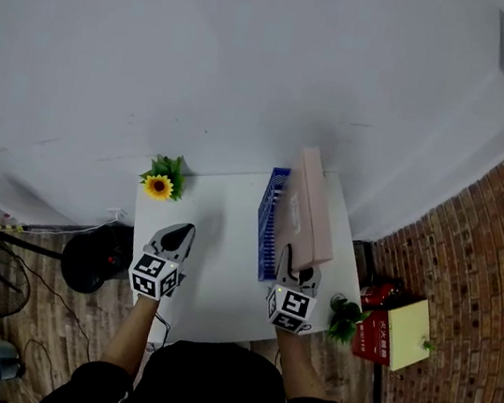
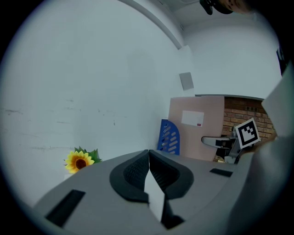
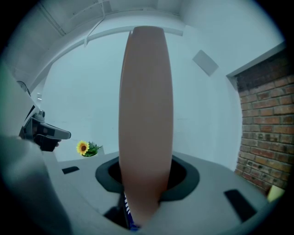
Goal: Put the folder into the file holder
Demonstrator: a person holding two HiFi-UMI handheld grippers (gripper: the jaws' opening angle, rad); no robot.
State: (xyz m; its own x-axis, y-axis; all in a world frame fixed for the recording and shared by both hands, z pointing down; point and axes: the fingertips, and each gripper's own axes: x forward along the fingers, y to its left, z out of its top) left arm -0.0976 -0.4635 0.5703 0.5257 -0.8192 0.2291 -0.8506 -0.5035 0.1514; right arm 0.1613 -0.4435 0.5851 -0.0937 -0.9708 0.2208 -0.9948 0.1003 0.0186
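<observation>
we see dim, even, cool light with soft shadows; both gripper views bulge and darken at the edges, and the close folder (image 3: 146, 114) blurs.

Nothing here reads clearly: the white rectangular label (image 2: 192, 118) on the pale pink cardboard folder (image 2: 196, 143) is too small, and the red box (image 1: 369, 338) shows only blurred print.

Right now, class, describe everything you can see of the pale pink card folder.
The pale pink card folder is thick, flat and rectangular, with a matt surface and a white label on one broad face. It stands upright on edge, against or partly in the blue slotted plastic file holder; its bottom edge is hidden, so which cannot be told. The right gripper is clamped on its near end. Nothing else visibly touches it.
</observation>
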